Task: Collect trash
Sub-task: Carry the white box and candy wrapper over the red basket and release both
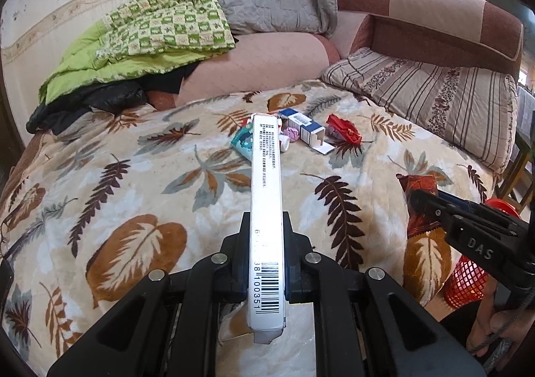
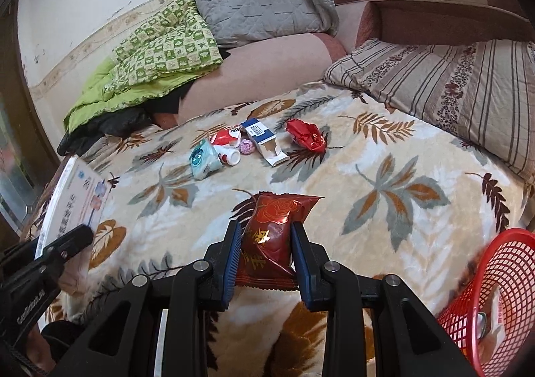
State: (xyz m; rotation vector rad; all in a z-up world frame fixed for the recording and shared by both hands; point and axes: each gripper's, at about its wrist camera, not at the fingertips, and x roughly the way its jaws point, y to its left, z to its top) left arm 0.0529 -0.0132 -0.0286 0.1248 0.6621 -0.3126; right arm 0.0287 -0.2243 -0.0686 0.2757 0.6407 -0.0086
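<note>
Both tongs are loaded above a bed covered in a leaf-print blanket. The left tongs are clamped on a long, flat white box, held edge-up so its narrow side with a barcode faces the left wrist camera; its long axis runs straight away from the tongs toward the middle of the frame. The right tongs are clamped on a dark red snack packet, which stands between the blue pads and points forward and slightly to the right in the right wrist view. The relation that matters next is where the red mesh basket lies: it sits at the lower right edge of the right wrist view, beside the bed's near side, and at the lower right of the left wrist view, beyond the right tongs. Judging from this, the right tongs are nearer the basket and need only swing to the right, while the left tongs would have to cross over that side with the long box. More trash lies in a cluster at the centre of the bed, well ahead of both tongs: a blue and white carton, a crumpled red wrapper, a teal tissue pack, a small white bottle and a pink ball.
</note>
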